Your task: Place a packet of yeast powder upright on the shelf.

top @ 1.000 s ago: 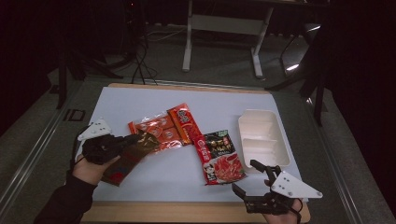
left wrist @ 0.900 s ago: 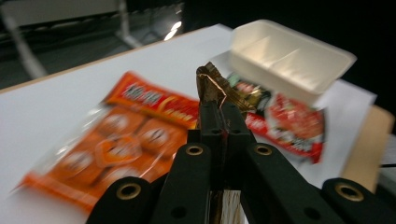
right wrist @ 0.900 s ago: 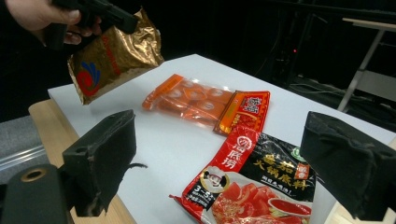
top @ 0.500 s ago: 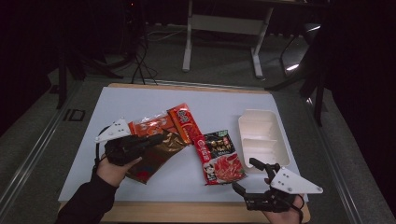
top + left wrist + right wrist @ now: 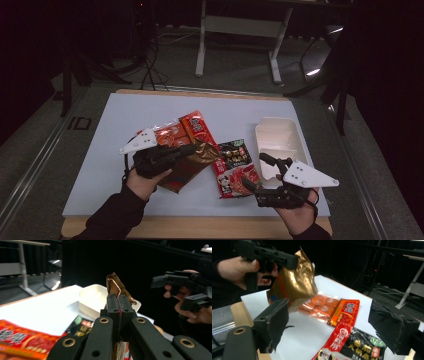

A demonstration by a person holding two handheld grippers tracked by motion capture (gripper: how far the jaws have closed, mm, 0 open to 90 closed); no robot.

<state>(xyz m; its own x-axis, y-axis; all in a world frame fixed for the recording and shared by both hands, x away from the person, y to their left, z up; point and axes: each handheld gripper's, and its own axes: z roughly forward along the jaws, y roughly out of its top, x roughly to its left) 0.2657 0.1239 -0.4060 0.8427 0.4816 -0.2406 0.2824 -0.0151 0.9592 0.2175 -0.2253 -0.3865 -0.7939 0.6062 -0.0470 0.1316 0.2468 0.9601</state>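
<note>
My left gripper (image 5: 191, 149) is shut on a gold-brown foil packet (image 5: 196, 163) and holds it up off the white table, left of centre. In the left gripper view the packet's crumpled top (image 5: 115, 286) sticks up from between the shut jaws, with the white tray (image 5: 93, 299) beyond it. My right gripper (image 5: 256, 173) hovers near the table's front right, open and holding nothing. In the right gripper view the wide-apart jaws frame the hanging gold packet (image 5: 295, 283) and the left gripper (image 5: 274, 257) that holds it.
Flat on the table lie an orange packet (image 5: 167, 134), a red packet (image 5: 198, 127) and a black-and-red packet (image 5: 235, 169). An empty white tray (image 5: 280, 145) stands at the right. The table's wooden front edge (image 5: 200, 227) runs below both hands.
My left gripper has moved to the right, towards the table's middle, carrying the gold packet and lifting it. The right gripper has stayed about where it was, still open.
</note>
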